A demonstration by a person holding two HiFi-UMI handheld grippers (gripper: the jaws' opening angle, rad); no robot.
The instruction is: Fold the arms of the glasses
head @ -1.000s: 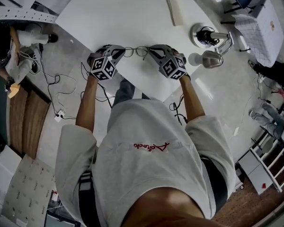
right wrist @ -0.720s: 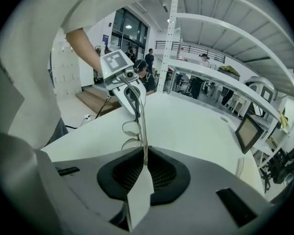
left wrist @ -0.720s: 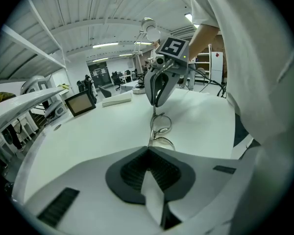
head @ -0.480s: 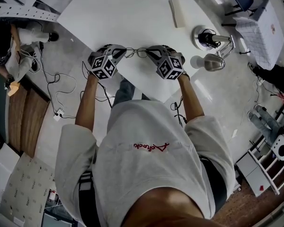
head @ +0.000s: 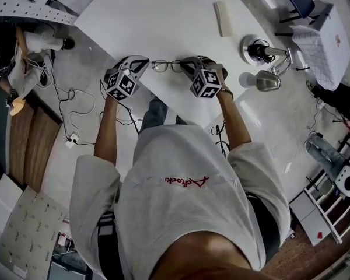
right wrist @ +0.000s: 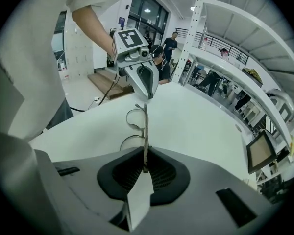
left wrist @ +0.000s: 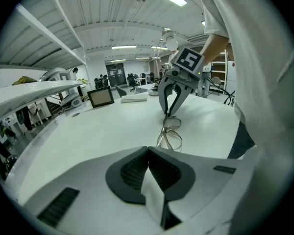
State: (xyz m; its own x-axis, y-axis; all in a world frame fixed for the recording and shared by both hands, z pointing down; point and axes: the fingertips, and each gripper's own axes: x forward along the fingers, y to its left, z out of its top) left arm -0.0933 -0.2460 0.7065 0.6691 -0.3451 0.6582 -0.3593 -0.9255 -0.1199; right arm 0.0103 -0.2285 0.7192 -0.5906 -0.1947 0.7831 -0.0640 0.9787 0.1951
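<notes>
The glasses (head: 166, 66) lie near the front edge of the white counter (head: 163, 22), stretched sideways between the two grippers so that each end of the frame faces one tool. That layout looks meant to let one side steady the frame while the other works a hinge. The right gripper (head: 186, 66) does the steadying. In the right gripper view its jaws are closed on a thin metal bar of the glasses, which runs straight out from between the pads alongside both lenses. I cannot tell whether that bar is the rim edge or an arm laid flat along it. No arm shows sticking out from the frame in the head view, so the folding seems well along or done. The left gripper (head: 142, 64) has its jaws pressed together with nothing between them. The left gripper view shows the nearer lens just beyond its tips, close but apart from them. Seen from the right gripper view, its tip sits just beside the far end of the frame, with no contact I can confirm. So the glasses are pinched at the right end and free at the left, low on the counter.
</notes>
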